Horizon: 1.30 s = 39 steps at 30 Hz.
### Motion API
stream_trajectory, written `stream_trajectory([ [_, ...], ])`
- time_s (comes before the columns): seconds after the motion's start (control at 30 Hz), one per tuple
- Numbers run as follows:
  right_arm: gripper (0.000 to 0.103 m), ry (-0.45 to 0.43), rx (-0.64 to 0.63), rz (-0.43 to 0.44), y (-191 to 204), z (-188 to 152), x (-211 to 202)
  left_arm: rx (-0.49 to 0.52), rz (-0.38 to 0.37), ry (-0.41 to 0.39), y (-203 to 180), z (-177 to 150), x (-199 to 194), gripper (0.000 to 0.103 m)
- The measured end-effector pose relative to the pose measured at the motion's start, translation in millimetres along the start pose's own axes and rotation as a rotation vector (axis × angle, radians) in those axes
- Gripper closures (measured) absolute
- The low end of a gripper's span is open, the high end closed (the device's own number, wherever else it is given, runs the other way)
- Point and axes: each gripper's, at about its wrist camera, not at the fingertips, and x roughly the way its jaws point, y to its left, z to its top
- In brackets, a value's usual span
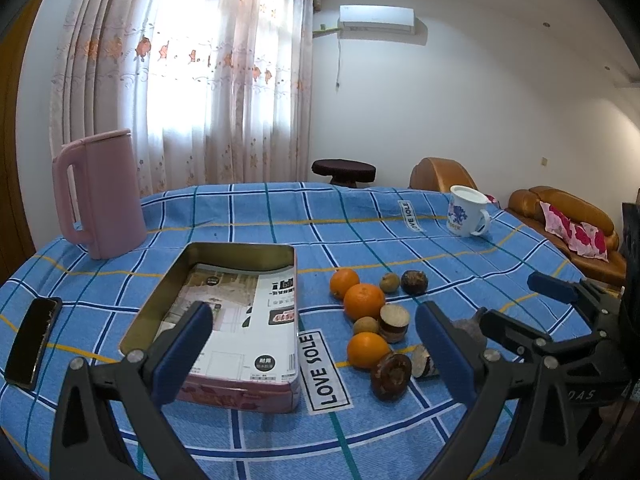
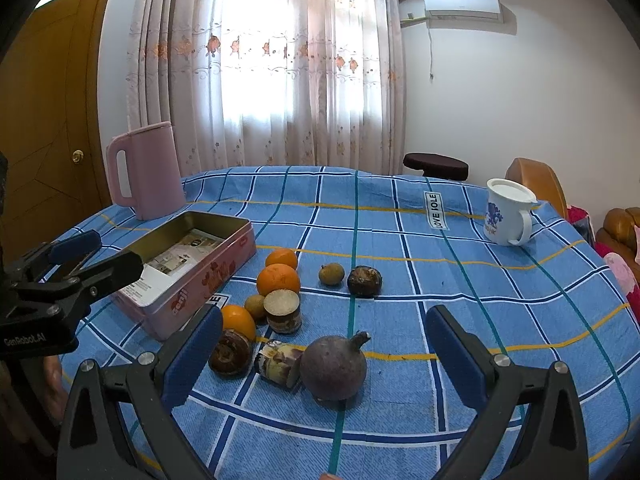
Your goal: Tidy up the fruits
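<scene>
The left gripper (image 1: pixel 314 344) has its fingers spread wide, nothing between them, low in its frame over the near end of the open pink tin (image 1: pixel 224 320). The right gripper (image 2: pixel 324 354) is likewise spread, and a dark purple round fruit (image 2: pixel 334 368) sits on the blue checked tablecloth (image 2: pixel 480 288) between its pads, seemingly untouched. Left of centre lie three oranges (image 2: pixel 279 279), small brownish fruits (image 2: pixel 331 274) and cut dark pieces (image 2: pixel 282 311), just right of the tin. A pink jug (image 1: pixel 100 196) stands at upper left, a white mug (image 2: pixel 508 216) at right.
</scene>
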Motion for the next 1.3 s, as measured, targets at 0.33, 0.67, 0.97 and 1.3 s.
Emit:
stream_trajectory([
  [0.33, 0.001, 0.004, -0.001, 0.001, -0.4, -1.2, 0.8, 0.001, -0.001, 0.007, -1.6, 0.1, 2.7, 0.0],
  [0.67, 0.001, 0.004, -0.002, 0.002, -0.6, -1.6, 1.1, 0.001, -0.001, 0.008, -2.0, -0.1, 3.2, 0.0],
  [0.97, 0.001, 0.012, -0.002, 0.003, 1.1, -5.1, 3.5, 0.004, -0.002, 0.018, -3.9, -1.9, 6.0, 0.0],
  [1.3, 0.001, 0.026, 0.001, -0.001, -1.5, -6.7, 6.2, 0.01, -0.005, 0.025, -5.7, -3.9, 6.4, 0.0],
])
